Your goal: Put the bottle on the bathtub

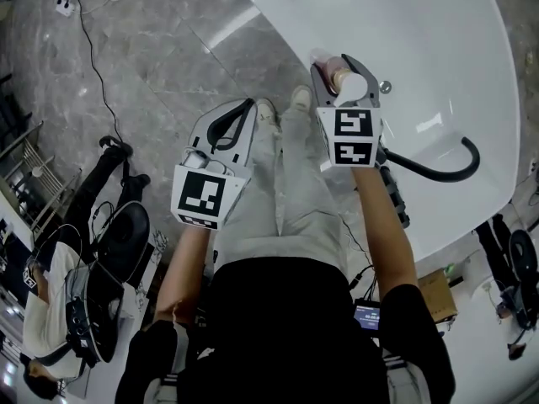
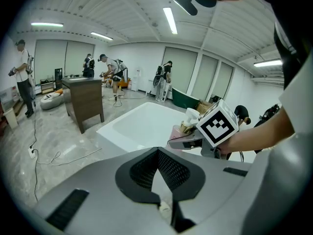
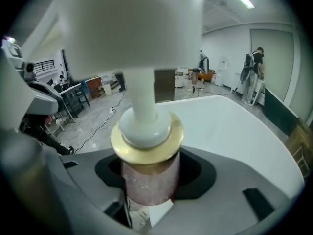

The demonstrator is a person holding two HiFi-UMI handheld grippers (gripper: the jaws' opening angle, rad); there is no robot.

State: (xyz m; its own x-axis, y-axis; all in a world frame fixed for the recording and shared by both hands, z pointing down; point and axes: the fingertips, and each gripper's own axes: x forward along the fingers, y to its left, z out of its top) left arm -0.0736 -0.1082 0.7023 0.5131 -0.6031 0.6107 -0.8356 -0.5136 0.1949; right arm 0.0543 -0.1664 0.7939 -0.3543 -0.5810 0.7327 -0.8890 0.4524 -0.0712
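- Hand-held grippers, grey, each with a marker cube: two.
- Left gripper (image 1: 238,118): one; jaws pressed together with nothing between them, held above the floor beside the person's grey trousers (image 1: 290,192).
- Right gripper (image 1: 344,72): one; jaws pinching the bottle round its body, just under the collar.
- Pump bottle (image 3: 149,173): one; pink glittery cylindrical body, wide gold metal collar, white plastic pump stem and flat head. It stands upright in the right gripper's jaws, over the near rim of the bathtub; whether its base touches the rim cannot be told.
- White glossy oval bathtub (image 1: 438,57): one.
- Small round chrome fitting (image 1: 385,86) on the tub's surface, just beside the right gripper: one.
- Grey marble-pattern floor (image 1: 143,49), crossed by one black cable (image 1: 88,40).
- Dark wooden cabinet (image 2: 84,99): one, beyond the tub in the left gripper view.
- Standing people (image 2: 110,67) at the room's far end: at least four.
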